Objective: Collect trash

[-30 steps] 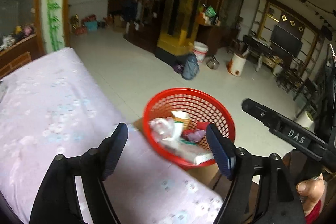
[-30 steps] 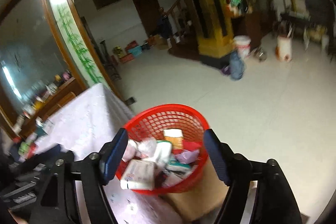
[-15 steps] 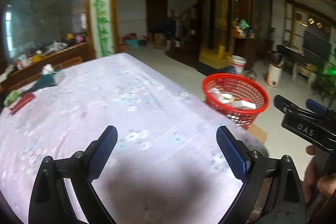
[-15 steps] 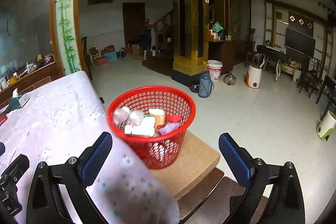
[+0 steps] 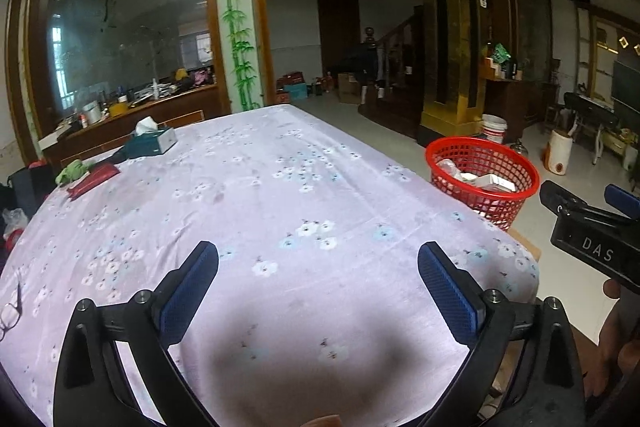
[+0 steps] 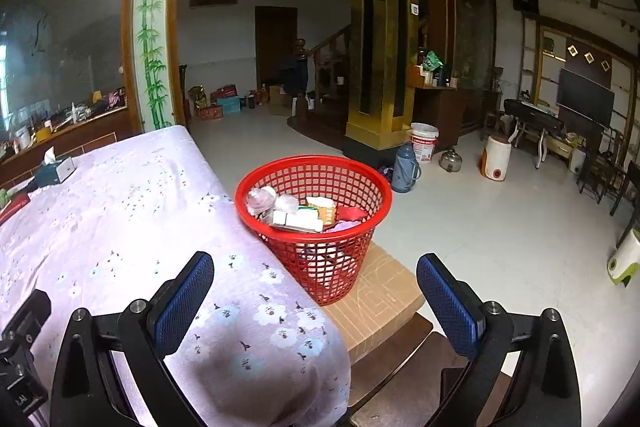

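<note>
A red mesh basket point(image 6: 316, 187) point(image 5: 484, 155) stands on a cardboard box point(image 6: 380, 299) beside the table's right edge, filled with wrappers, small boxes and crumpled paper. My left gripper point(image 5: 318, 291) hovers open over the near end of the lilac flowered tablecloth point(image 5: 260, 195), nothing between its blue pads. My right gripper point(image 6: 316, 295) is open too, held back from the basket above the table's corner. In the left wrist view the right gripper's black body point(image 5: 588, 227) shows at the right edge, with a hand below it.
At the table's far left lie a teal tissue box point(image 5: 154, 141), a green cloth on a red flat case point(image 5: 92, 177) and glasses point(image 5: 10, 311) at the left edge. Beyond the basket are open tiled floor, a blue thermos point(image 6: 405, 167), a white bucket point(image 6: 424, 142) and a gold pillar.
Both grippers have drawn back and away from the basket, which was close between the fingers a second ago. The left view has swung left over the table.
</note>
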Available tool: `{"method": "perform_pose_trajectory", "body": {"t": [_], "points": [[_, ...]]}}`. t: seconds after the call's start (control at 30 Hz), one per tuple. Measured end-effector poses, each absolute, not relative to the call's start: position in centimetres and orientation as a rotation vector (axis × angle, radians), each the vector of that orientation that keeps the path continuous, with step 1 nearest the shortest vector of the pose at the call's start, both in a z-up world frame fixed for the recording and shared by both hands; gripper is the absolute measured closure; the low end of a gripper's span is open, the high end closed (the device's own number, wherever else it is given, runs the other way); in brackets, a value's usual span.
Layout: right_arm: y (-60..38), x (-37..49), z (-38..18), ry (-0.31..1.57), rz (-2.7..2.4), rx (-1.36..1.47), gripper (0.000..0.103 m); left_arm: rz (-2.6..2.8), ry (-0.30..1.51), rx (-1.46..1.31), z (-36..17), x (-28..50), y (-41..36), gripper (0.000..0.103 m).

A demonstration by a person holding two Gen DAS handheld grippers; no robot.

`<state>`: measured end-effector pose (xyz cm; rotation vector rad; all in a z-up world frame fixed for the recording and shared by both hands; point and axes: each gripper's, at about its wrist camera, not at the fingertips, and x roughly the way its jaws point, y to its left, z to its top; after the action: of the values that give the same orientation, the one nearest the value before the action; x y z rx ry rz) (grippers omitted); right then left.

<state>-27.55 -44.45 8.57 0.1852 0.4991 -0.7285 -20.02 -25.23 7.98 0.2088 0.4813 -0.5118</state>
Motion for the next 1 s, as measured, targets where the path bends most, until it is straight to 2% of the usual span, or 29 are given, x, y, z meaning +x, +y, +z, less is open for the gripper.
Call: {"method": "perform_pose_trajectory", "body": {"t": [1.0], "points": [[-43.7,-25.8,7.3,0.547,-0.695,0.167,0.001,-0.439,0.46,0.26,7.0,-19.9,-25.0,0.002]]}}
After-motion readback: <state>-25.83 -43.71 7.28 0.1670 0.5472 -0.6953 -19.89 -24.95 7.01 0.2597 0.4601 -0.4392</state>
